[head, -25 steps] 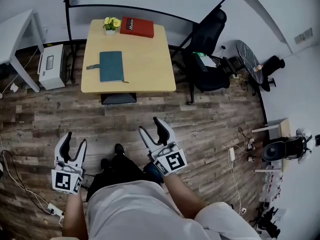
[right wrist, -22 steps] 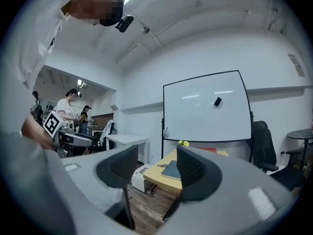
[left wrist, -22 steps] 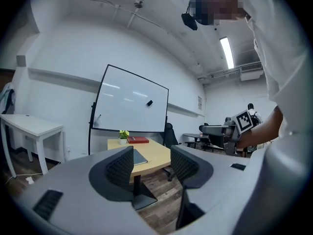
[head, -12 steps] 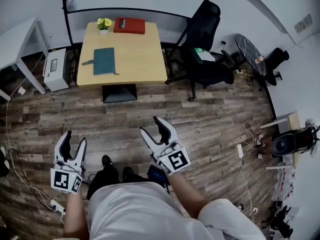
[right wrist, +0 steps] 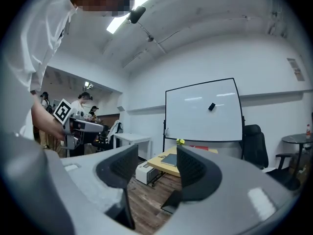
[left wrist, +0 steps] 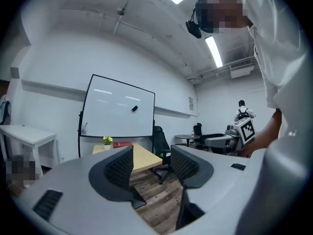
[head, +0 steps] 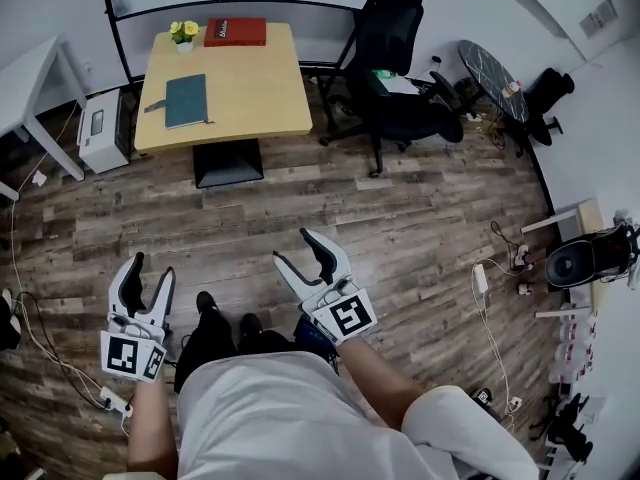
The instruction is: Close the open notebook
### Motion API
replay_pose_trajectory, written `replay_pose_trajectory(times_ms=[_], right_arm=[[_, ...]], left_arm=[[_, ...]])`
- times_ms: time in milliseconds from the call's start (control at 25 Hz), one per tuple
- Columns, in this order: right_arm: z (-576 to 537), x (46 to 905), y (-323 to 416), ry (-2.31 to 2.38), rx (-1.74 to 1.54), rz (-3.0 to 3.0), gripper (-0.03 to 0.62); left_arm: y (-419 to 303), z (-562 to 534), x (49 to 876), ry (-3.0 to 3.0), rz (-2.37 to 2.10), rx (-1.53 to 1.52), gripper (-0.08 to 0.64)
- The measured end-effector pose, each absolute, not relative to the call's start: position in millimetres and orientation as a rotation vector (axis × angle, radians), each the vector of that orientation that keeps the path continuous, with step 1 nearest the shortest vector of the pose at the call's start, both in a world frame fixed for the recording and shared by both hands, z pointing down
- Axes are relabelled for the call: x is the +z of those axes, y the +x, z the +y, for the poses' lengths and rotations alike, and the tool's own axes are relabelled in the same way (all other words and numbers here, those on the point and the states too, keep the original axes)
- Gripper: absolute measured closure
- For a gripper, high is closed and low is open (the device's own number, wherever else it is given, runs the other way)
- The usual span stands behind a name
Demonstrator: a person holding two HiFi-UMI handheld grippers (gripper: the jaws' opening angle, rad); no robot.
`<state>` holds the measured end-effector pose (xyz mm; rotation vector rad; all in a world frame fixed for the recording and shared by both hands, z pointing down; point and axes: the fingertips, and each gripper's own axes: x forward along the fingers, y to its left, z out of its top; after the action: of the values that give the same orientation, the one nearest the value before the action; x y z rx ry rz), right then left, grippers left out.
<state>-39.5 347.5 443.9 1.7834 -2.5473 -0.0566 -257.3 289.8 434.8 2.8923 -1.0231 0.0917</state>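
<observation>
Left gripper (head: 150, 268): jaws wide apart, nothing between them in its own view, only floor and the far desk. Held level at waist height, on the person's left.
Right gripper (head: 298, 250): jaws likewise spread, empty. Its view looks between the pads toward the desk.
Notebook (head: 186, 101): teal, flat on the left half of the desk (head: 250, 78), near the front edge, with a dark strap trailing off its left side. From the head view it shows as one plain rectangle of cover. No spread pages can be made out, but it is too small to be sure.
Also on desk: red book (head: 236, 32) and a small pot of yellow flowers (head: 183, 34) at the back edge, both well apart from the notebook.
Around desk: black chair (head: 395, 58) to its right, white box (head: 98, 128) on the floor to its left.
Person's place: standing on wood floor (head: 400, 228), well apart from the desk, with neither gripper anywhere near the notebook.
Step in hand (judged): no handling under way. Either the closing is done, or the approach has yet to be made.
Next move calls for (judged): if the cover proves open, walk up to the desk front, bring one gripper to the free cover edge, lift and fold it across, and use the other to steady the book. If shut, nothing left to do.
</observation>
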Motion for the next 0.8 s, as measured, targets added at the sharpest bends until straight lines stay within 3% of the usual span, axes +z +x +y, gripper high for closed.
replay_pose_trajectory(times_ms=[800], right_arm=[[352,459,-23,1.87,0.026,-2.56,0.345]], left_arm=[[-269,312,452,2.768,-1.077,0.044,0.334]])
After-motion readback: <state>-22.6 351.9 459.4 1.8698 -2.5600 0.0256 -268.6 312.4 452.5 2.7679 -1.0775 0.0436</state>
